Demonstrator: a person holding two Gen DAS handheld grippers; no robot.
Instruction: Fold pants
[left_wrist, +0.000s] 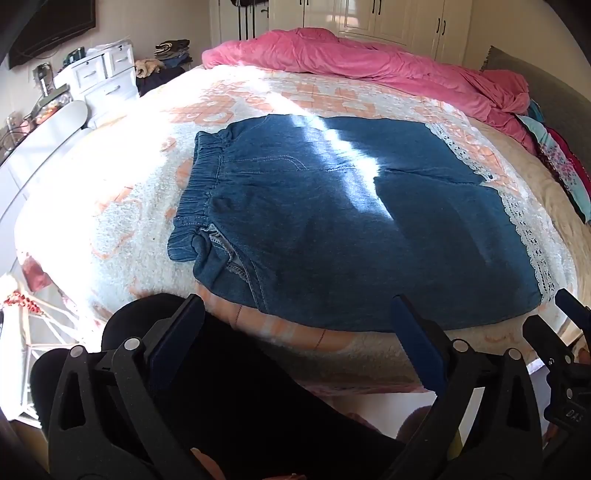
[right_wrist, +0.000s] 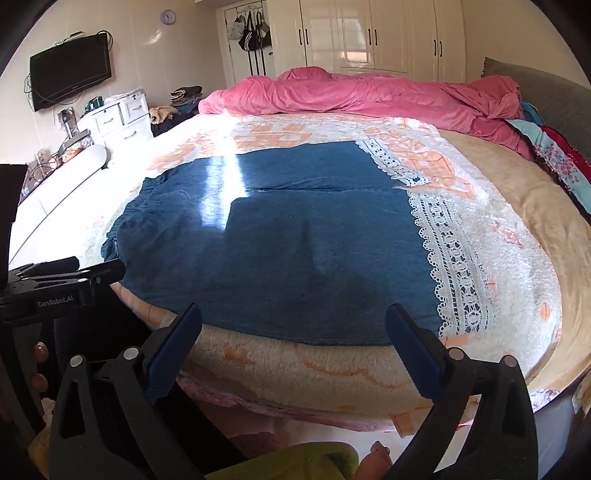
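Blue denim pants (left_wrist: 332, 221) lie spread flat on the bed, elastic waistband to the left, white lace cuffs (left_wrist: 532, 236) to the right. My left gripper (left_wrist: 299, 314) hangs open just short of the bed's near edge, below the pants' near hem, with nothing between its fingers. In the right wrist view the same pants (right_wrist: 288, 243) fill the middle, the lace cuffs (right_wrist: 450, 258) on the right. My right gripper (right_wrist: 293, 325) is open too, its fingertips close to the near hem, touching nothing. The left gripper's body (right_wrist: 55, 288) shows at the left edge.
The bed carries a fleecy white and orange blanket (right_wrist: 295, 365). A crumpled pink duvet (right_wrist: 369, 96) lies along the far side, colourful cloths (right_wrist: 561, 162) at the right. White drawers (right_wrist: 118, 118), a wall television (right_wrist: 70, 79) and wardrobes (right_wrist: 369, 33) stand beyond.
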